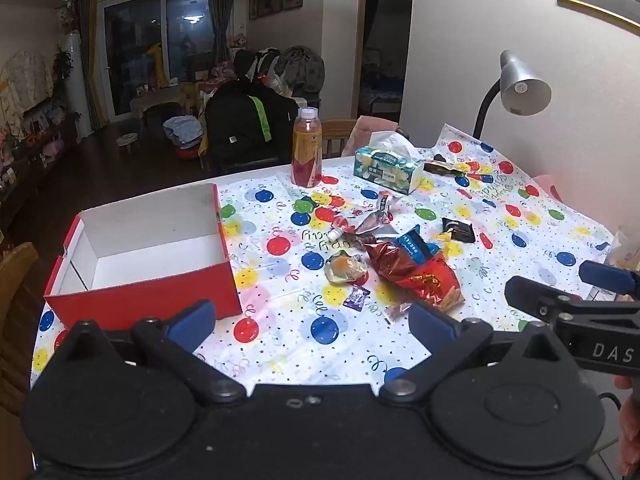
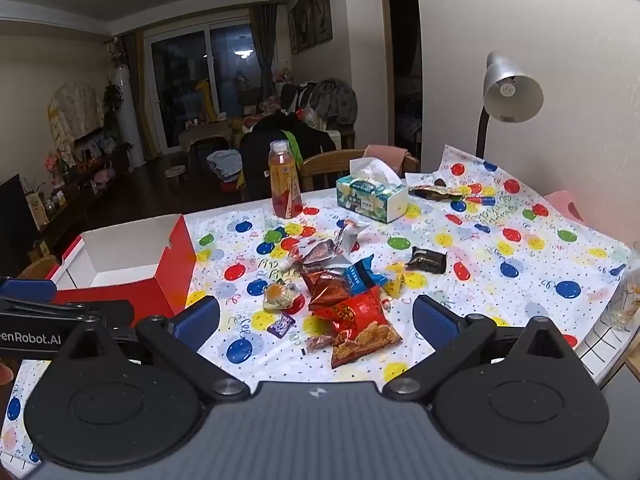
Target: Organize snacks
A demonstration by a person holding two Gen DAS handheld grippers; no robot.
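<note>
We hold the left gripper (image 1: 312,316) and right gripper (image 2: 316,316) spread wide and empty above the table; nothing is packed yet. The snack pile (image 2: 348,304) lies loose on the tablecloth (image 2: 520,248), just right of the empty red box (image 1: 144,292). Next move, we judge: close on one packet and carry it into the box.

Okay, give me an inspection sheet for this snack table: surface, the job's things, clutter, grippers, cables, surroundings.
Surface: table under a balloon-print cloth.
Job's things: red box at the left, open and empty; snack packets heaped mid-table, among them a red chip bag and a small purple candy; a dark packet lies apart.
Clutter: juice bottle upright, tissue box, desk lamp.
Grippers: left gripper open, holding nothing; right gripper open, holding nothing, over the near edge.
Cables: nothing seen.
Surroundings: wooden chairs, dark window, framed pictures on the wall.
</note>
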